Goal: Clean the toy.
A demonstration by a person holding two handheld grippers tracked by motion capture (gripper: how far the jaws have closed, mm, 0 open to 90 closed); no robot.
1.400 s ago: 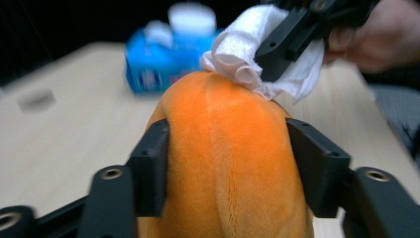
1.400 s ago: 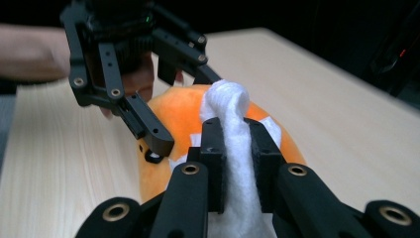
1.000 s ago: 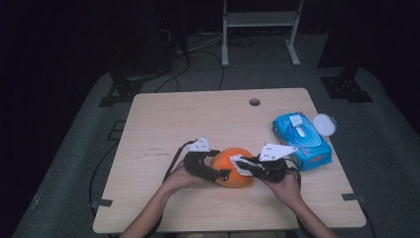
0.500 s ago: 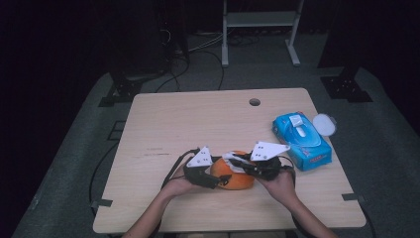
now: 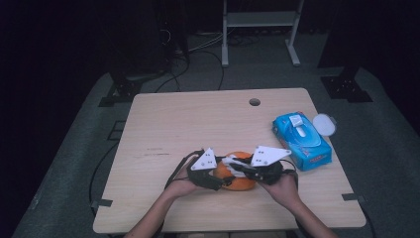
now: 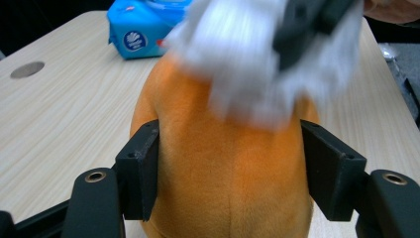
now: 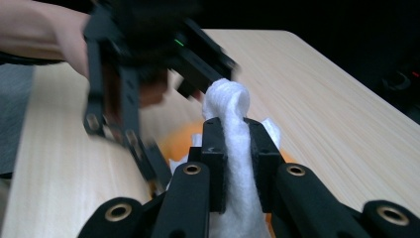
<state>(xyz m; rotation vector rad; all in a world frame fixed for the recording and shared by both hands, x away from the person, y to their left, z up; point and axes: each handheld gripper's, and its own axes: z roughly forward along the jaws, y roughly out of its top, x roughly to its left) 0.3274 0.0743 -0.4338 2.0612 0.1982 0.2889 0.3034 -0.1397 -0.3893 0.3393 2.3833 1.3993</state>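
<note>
While the left gripper clamps the orange plush toy at the table's near edge, the right gripper, pinching a white wipe, rides directly above it; the toy's long axis points toward the blue wipes pack.

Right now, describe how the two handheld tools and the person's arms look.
Both tools are black, each topped by a grey three-cornered plate: left tool, right tool. Flat rectangular pads sit on arms with brass-ringed holes. A black cable loops from the left one. The forearms are bare, no sleeves showing.

High view looks down the table; both gripper views sit close, sharing the orange toy.
</note>
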